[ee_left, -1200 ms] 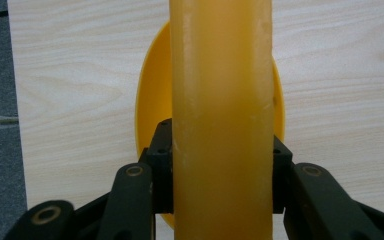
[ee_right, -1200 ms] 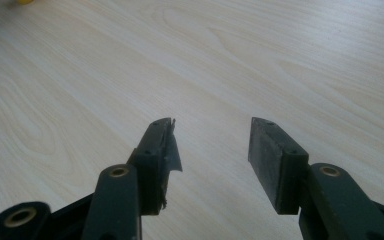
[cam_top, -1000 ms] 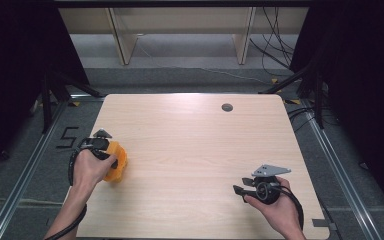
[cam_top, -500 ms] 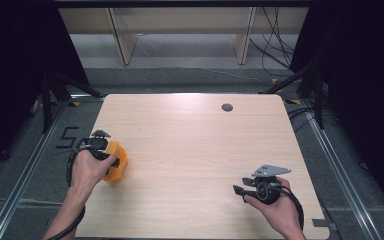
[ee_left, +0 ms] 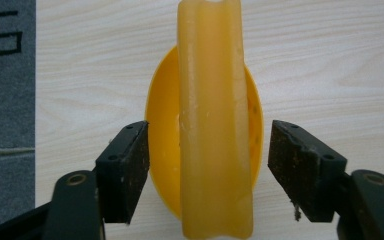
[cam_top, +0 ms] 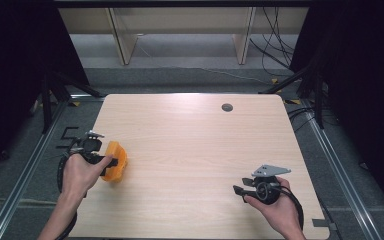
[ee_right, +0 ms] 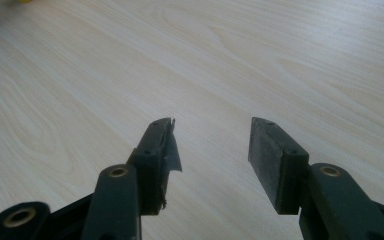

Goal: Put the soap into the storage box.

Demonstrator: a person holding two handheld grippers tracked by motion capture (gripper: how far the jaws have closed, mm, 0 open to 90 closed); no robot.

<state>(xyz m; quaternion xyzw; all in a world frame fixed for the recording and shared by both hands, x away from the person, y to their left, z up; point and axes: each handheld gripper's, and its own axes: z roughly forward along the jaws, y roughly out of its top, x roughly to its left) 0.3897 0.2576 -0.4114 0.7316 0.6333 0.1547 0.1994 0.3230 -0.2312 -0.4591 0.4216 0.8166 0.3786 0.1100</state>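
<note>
Nearest the person, at the bottom right of the high view, the right hand holds the right gripper low over the pale wood-grain table, its grey three-cornered plate on top and its black cable looping back by the wrist; in the right gripper view its two black jaws stand apart with nothing between them, bare tabletop showing through the gap, and a ragged scrap of pad hangs off the left-hand jaw.

Across the table at the left edge, a little farther up, the left hand carries the left gripper, which points toward the table's middle; its jaws have just been opening and now stand wide, the pads clear on both sides of the task's thing.

That thing is a yellow-orange plastic bowl-shaped dish with a thick, translucent amber block standing across it; in the left gripper view the block runs up between the jaws, with a gap to each pad, so nothing is clamped; in the high view the orange piece sits on the wood just beside the left edge, right at the gripper's tips.

Beyond the left edge a black figure five is marked on the grey floor; farther off, near the table's far edge, lies a small dark round grommet.
</note>
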